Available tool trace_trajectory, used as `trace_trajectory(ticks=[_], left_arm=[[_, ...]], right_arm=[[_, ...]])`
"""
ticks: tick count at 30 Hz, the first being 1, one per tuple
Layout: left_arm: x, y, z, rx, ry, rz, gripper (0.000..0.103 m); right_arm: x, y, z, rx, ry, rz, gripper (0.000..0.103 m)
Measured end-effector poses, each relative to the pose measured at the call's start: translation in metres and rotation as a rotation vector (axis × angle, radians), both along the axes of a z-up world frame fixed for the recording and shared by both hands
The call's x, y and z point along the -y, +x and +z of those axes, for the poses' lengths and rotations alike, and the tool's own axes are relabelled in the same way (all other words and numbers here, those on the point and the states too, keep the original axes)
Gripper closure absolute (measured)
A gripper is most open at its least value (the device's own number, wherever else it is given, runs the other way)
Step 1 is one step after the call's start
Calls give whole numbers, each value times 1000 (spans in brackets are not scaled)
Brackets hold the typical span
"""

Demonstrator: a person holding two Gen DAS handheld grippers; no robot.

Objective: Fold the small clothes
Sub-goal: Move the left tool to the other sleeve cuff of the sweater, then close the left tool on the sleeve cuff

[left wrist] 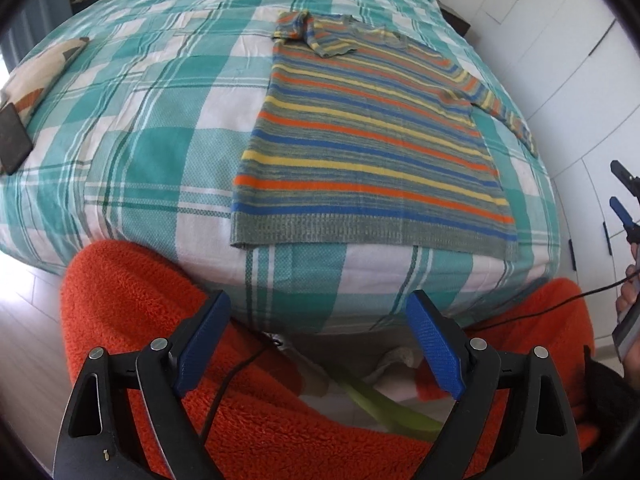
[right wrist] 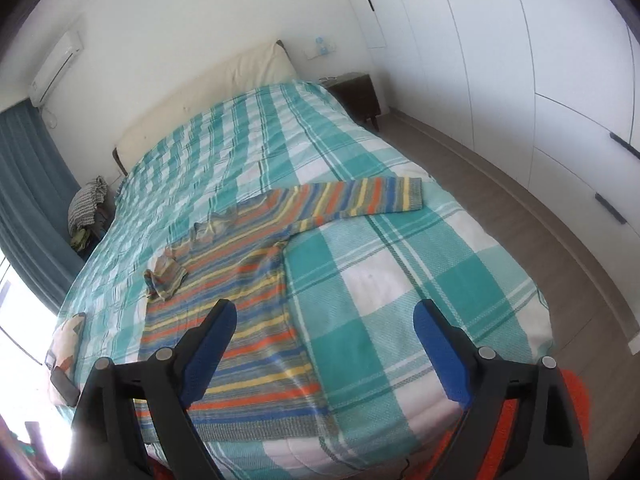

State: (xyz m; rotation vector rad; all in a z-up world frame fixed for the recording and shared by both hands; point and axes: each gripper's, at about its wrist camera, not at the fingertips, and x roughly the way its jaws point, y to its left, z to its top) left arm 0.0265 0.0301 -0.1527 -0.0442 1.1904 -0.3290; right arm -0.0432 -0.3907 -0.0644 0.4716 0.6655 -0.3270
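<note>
Sweater (left wrist: 372, 148): striped knit (grey, orange, yellow, blue), lying flat on bed near the foot end, ribbed hem twd the bed edge closest to the person. Body smooth, no big wrinkles.
Sleeve, far-left in left-wrist view (left wrist: 308, 34): folded in, bunched over the shoulder/chest, resting on the body.
Sleeve, other side (right wrist: 360, 200): stretched straight out across the cover, cuff pointing twd the wardrobe side.
Neckline (right wrist: 212, 226): twd the headboard end.
Left gripper (left wrist: 320, 344): fingers (left wrist: 202, 344) spread wide, nothing btwn them; hangs off the foot of the bed, clear of the sweater, above the person's lap.
Right gripper (right wrist: 324, 348): fingers (right wrist: 210, 350) wide apart, nothing held; above the bed's near corner, sweater hem below its left finger in that view, no contact seen. Also visible at right edge of left-wrist view, held in a hand (left wrist: 628, 300).
Bed (right wrist: 380, 280): teal/white plaid cover, cream headboard at far end.
Person: orange fleece (left wrist: 132, 300) at the foot of the bed; black cable across it.
Phone-like dark slab (left wrist: 12, 138): left side of bed, beside a printed cushion, well apart from sweater.
Surroundings: white wardrobe (right wrist: 540, 60) along one side, dark nightstand (right wrist: 356, 94) by headboard, blue curtain (right wrist: 24, 168), pile of clothes (right wrist: 86, 204) by far bed edge.
</note>
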Motion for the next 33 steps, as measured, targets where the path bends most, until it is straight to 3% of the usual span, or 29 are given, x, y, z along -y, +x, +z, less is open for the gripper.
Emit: trace_trajectory(ticks=[4, 7, 12, 15, 18, 21, 24, 25, 27, 28, 31, 33], left_arm=[[0, -3, 26, 107, 10, 41, 4], [7, 3, 45, 149, -63, 28, 4], [31, 35, 94, 291, -30, -37, 5], [49, 69, 122, 398, 32, -102, 5], [74, 119, 128, 452, 111, -190, 4], [104, 179, 105, 432, 191, -268, 4], [136, 235, 56, 373, 253, -337, 7], [150, 250, 37, 351, 285, -371, 11], [174, 275, 2, 299, 332, -458, 33], [185, 285, -14, 277, 355, -493, 34], [201, 311, -52, 254, 434, -516, 34], [202, 329, -72, 211, 457, -479, 34]], right_arm=[[-50, 12, 22, 48, -128, 156, 12], [-71, 10, 15, 79, -194, 214, 8], [-75, 16, -29, -3, -131, 297, 8], [-71, 18, -49, -31, -98, 319, 8], [-66, 25, -67, -56, -48, 329, 8], [-58, 31, -83, -77, -21, 316, 8], [-47, 35, -99, -114, 12, 280, 8], [-43, 36, -105, -128, 30, 269, 8], [-37, 37, -115, -159, 67, 251, 8], [-34, 38, -119, -173, 77, 245, 8], [-30, 42, -127, -200, 95, 239, 8], [-27, 47, -130, -207, 110, 239, 8]])
